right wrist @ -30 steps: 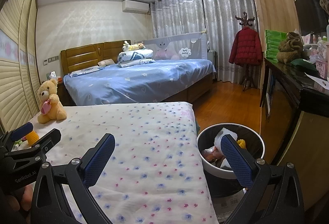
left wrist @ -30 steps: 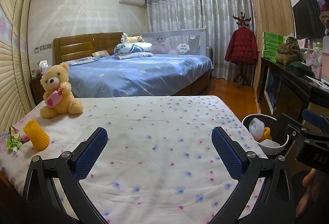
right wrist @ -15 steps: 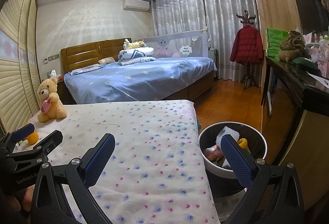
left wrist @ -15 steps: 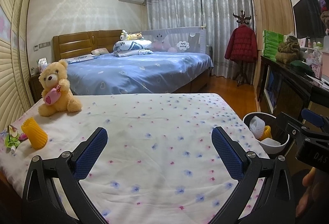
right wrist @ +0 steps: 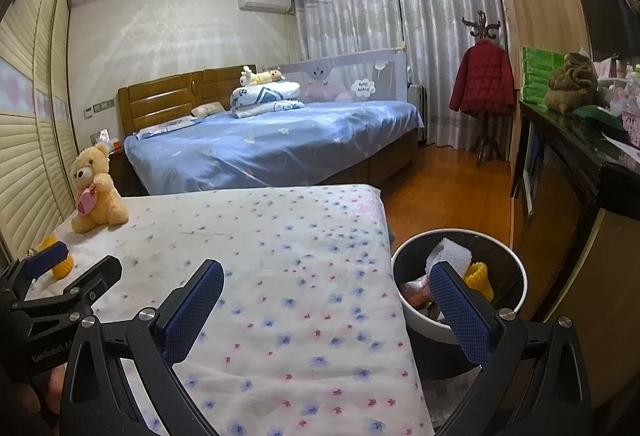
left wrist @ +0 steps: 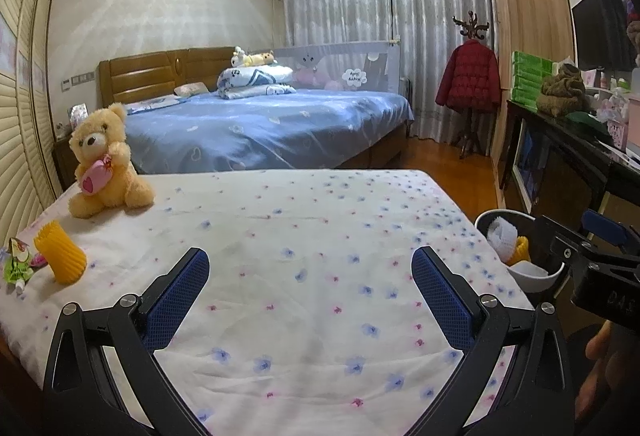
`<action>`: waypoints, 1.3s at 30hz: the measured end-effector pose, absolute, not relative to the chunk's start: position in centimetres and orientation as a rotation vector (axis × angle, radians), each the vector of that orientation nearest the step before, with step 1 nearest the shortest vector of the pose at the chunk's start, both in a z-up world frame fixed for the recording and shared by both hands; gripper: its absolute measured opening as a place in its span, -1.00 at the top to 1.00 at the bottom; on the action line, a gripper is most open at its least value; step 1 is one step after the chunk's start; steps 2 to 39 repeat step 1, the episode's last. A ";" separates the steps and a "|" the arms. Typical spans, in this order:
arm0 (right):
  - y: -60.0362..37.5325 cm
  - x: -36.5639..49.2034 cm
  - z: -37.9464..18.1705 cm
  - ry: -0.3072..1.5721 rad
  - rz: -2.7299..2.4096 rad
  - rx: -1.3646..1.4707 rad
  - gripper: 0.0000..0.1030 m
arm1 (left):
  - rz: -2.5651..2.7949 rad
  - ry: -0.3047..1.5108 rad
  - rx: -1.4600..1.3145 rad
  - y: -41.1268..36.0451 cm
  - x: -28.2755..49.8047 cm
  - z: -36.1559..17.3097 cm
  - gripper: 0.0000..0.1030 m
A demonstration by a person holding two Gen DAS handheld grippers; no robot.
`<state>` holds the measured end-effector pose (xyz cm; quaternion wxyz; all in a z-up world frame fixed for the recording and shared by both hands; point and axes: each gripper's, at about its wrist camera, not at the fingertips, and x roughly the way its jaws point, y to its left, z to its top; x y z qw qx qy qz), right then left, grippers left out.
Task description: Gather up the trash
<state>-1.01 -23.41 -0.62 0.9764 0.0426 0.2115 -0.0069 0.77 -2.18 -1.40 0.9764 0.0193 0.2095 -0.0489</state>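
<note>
A yellow ribbed paper cup (left wrist: 61,258) and a crumpled green wrapper (left wrist: 16,264) lie at the left edge of a flowered cloth (left wrist: 312,236). My left gripper (left wrist: 310,278) is open and empty above the cloth, right of the cup. My right gripper (right wrist: 326,294) is open and empty at the cloth's right edge, its right finger over a white-rimmed trash bin (right wrist: 516,264) on the floor. The bin holds a white wad, a yellow cup and other scraps. The bin also shows in the left wrist view (left wrist: 532,278), and the cup in the right wrist view (right wrist: 64,268).
A yellow teddy bear (left wrist: 104,163) sits on the cloth's far left corner. A bed with a blue cover (left wrist: 264,127) stands behind. A dark desk (right wrist: 576,139) with clutter runs along the right wall. A red jacket (right wrist: 482,79) hangs on a coat stand.
Both views have shifted a little; the scene sits slightly lower and nearer. Both grippers stay open and empty.
</note>
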 end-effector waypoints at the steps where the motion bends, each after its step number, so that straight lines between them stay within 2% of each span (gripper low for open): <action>1: -23.5 -0.8 -0.7 0.435 -0.014 0.089 -1.00 | -0.098 0.435 0.038 -2.1 1.0 -1.6 -1.00; 39: -23.5 -0.8 -0.7 0.435 -0.014 0.089 -1.00 | -0.098 0.435 0.038 -2.1 1.0 -1.6 -1.00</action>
